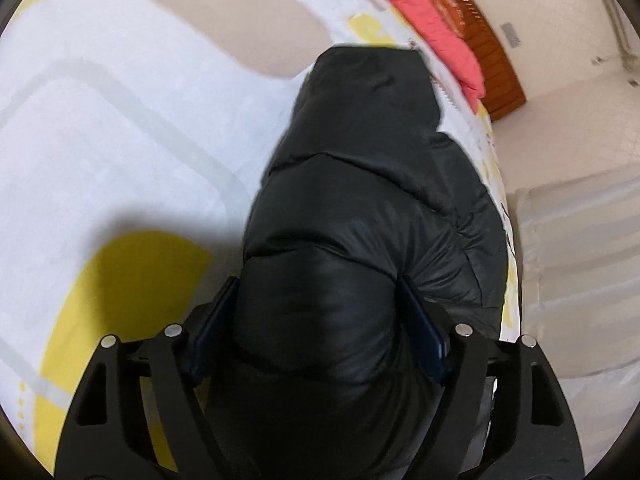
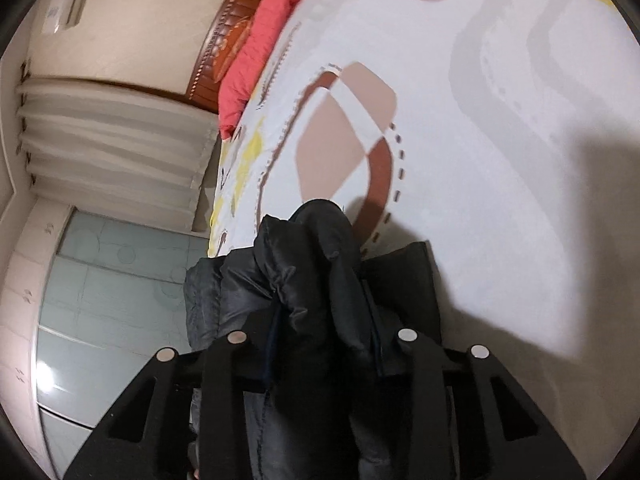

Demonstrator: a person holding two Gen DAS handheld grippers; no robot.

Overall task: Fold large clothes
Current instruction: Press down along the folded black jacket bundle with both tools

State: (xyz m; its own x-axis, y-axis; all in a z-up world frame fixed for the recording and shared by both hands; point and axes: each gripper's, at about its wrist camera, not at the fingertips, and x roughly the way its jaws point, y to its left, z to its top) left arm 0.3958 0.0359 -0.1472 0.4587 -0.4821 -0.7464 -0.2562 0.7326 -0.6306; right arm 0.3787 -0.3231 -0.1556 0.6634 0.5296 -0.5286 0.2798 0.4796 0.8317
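Gripping a thick puffy fold of the black jacket [image 1: 360, 208], the left gripper [image 1: 316, 320] stands wide; the right gripper [image 2: 320, 320] pinches a thinner bunch. It lies on the bedsheet [image 1: 120, 128], near the right edge.

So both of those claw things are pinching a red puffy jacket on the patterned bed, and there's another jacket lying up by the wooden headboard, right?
Nearly. The jacket in the claws is black, not red: the left wrist view shows the left gripper closed on the black jacket, and the right gripper pinches it too. The red jacket is the one by the headboard, on the patterned bed.
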